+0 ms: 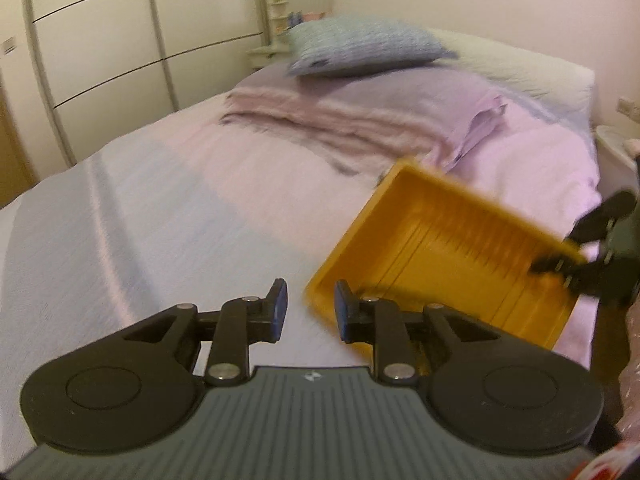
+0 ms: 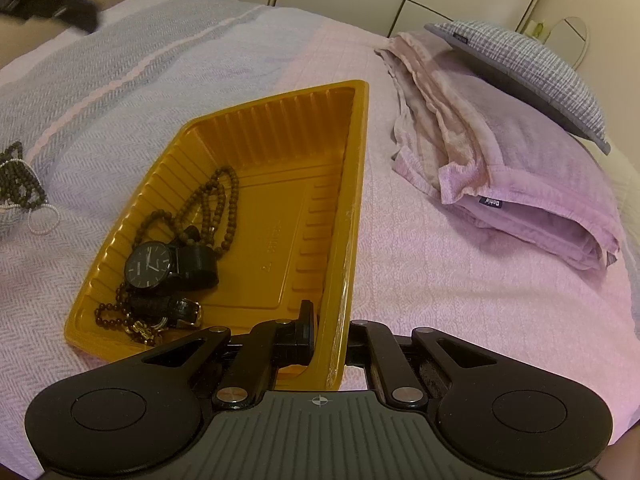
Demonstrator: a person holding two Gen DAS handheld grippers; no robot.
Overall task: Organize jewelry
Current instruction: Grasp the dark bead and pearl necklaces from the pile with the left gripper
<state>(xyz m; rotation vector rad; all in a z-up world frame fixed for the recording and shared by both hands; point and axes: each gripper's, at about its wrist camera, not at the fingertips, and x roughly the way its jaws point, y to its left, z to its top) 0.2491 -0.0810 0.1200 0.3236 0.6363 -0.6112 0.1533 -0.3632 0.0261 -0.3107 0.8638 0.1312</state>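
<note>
Over at the left of the bed [image 2: 440,240], a tangle of dark bead strands [image 2: 20,184] with a thin white loop lies on the grey-lilac bedspread [image 2: 120,80], well apart from the yellow tray [image 2: 356,184]. The left gripper [image 1: 310,310] hovers above the cover with its blue-padded fingers [image 1: 280,304] spread and nothing between them; its right pad sits just beside the tray's near corner, though the blur there leaves me unsure whether they touch.

Inside the tray, gathered toward its near left end, are a long brown bead necklace [image 2: 216,204], a black-faced wristwatch [image 2: 150,266] with its strap, and a short dark bead bracelet [image 2: 116,312] with a small gold piece. The tray's far end is bare ribbed plastic.

The right gripper [image 2: 330,328] is clamped on the tray's right-hand rim, one finger inside the wall and the other outside. From the left wrist view the tray appears tipped, its far edge raised.

Further right, a folded pink blanket [image 2: 500,184] lies on the bed, with a grey checked cushion [image 2: 532,64] resting on top of its far edge.
</note>
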